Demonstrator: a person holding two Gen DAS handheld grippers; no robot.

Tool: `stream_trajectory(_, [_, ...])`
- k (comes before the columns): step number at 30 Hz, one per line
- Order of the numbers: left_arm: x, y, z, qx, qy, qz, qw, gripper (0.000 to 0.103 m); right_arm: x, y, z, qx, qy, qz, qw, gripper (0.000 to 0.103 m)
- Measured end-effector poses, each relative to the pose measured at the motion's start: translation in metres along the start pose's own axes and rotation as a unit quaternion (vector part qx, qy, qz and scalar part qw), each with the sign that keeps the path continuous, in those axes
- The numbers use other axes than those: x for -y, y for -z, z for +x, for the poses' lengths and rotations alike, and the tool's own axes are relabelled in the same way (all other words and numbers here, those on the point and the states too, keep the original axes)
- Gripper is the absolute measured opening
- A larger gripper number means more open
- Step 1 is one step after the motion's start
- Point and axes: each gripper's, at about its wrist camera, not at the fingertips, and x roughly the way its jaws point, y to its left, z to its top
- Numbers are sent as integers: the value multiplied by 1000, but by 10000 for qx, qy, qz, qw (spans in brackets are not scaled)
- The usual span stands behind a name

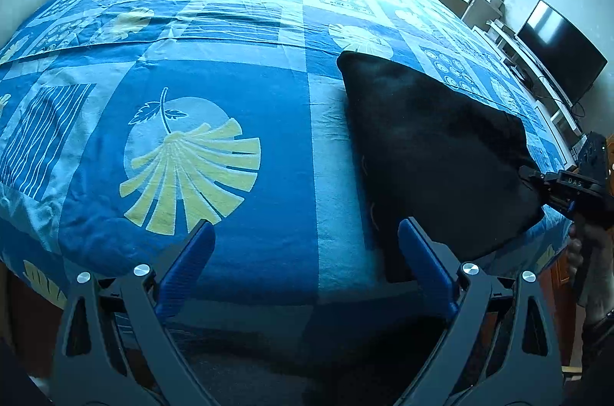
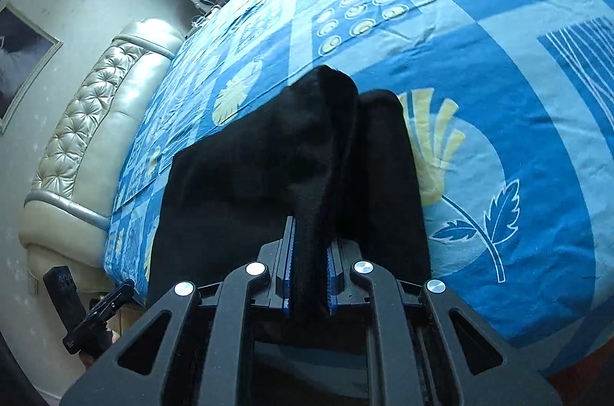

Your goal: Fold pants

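item: my left gripper, fingers spread wide over the blue leaf-print bedspread at the near edge, holding nothing. item: black pants, folded, lying on the bed right of it. item: my right gripper, fingers pinching a raised fold of the pants at their near right edge.

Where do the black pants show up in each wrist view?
Left wrist: pants lie right of centre on the bed, the right claw pinching their right edge.
Right wrist: pants fill the centre, bunched between the shut claw's fingers.
Shared landmark: yellow fan-leaf print.
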Motion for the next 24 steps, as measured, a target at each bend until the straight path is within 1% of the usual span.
stream_trajectory(3, [0, 0, 2, -23, -1, 16, 10000, 96, 3, 2, 0, 47, -84, 60, 9999, 13])
stream_trajectory(7, [0, 1, 4, -56, -15, 5, 10000, 96, 2, 3, -3, 112, -73, 29, 9999, 13])
stream_trajectory(11, [-1, 1, 4, -60, -23, 10, 10000, 96, 2, 4, -13, 207, 176, -87, 9996, 10])
stream_trajectory(15, [-1, -1, 6, -56, -29, 49, 10000, 96, 5, 5, -7, 181, 254, -113, 9994, 10])
stream_trajectory(21, [3, 1, 6, -72, -83, 142, 9998, 96, 11, 5, -8, 174, 79, -4, 9998, 11])
stream_trajectory(23, [5, 2, 5, -54, -106, 208, 9997, 96, 13, 5, -9, 174, -7, 41, 9998, 13])
stream_trajectory(24, [7, 2, 5, -48, -117, 231, 9997, 96, 14, 6, -11, 168, -41, 49, 9998, 17])
